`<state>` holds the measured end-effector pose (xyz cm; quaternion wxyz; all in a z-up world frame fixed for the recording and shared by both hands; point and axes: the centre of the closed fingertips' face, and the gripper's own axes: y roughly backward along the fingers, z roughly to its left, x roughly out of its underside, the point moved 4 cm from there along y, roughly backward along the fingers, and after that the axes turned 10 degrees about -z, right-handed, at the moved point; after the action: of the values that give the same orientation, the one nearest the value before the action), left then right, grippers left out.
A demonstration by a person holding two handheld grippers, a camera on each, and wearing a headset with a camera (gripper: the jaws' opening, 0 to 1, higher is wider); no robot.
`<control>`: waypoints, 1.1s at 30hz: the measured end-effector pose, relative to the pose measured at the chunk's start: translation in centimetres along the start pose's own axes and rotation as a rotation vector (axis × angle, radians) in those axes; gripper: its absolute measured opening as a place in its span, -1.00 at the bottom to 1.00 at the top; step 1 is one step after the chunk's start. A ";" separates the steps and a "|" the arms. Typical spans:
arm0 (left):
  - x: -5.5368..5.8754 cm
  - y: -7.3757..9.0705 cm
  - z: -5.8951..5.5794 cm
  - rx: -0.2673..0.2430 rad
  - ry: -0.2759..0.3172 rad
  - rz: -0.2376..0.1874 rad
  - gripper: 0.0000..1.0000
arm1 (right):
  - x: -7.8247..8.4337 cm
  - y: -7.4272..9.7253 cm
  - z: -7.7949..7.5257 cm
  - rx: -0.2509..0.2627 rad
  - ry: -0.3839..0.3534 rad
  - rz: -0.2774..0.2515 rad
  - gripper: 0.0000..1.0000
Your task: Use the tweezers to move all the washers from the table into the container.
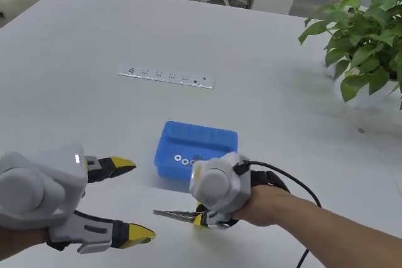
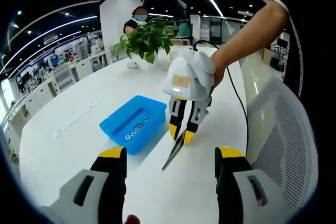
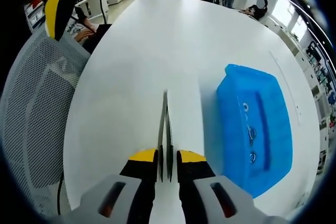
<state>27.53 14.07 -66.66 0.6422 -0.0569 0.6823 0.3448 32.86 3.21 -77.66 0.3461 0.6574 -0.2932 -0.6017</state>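
On the white bench [image 1: 94,36] a blue container [image 1: 198,139] stands near the person's edge, with several small washers [image 1: 185,160] lying in a loose row on its floor. Just in front of the container, on its near side, the right tongs [image 1: 202,218] are closed down tight on a pair of tweezers [image 1: 176,216], the yellow tips pinching the handle end. The slim blades reach out to the person's left, low over the bench, and whether their points touch the surface cannot be told. In the right gripper view the two blades run side by side and meet at the tip, with the container to their right and apart from them. The left tongs [image 1: 138,199] hang wide open with nothing between them, their yellow-tipped fingers facing the tweezers' points and well apart from the container. A white power strip [image 1: 165,76] lies flat farther back on the bench, and a leafy green plant [image 1: 364,42] stands at the far right. A white mesh chair [image 2: 283,140] sits by the bench edge in the left gripper view.
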 end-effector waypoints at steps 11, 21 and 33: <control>-0.6 -0.6 1.4 0.007 -0.015 -0.003 0.51 | -0.8 3.1 -1.3 0.091 -0.023 -0.087 -0.40; -0.8 -1.5 3.0 0.012 0.001 -0.017 0.59 | 0.2 7.9 -2.9 0.262 -0.121 -0.232 0.01; -0.7 -1.6 3.7 0.010 0.035 -0.032 0.69 | 3.6 11.9 -2.1 0.367 -0.248 -0.390 0.52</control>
<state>31.54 14.65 -66.45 0.6358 -0.0706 0.6943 0.3297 35.71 -6.46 -70.08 0.0608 0.6746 -0.3054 -0.6693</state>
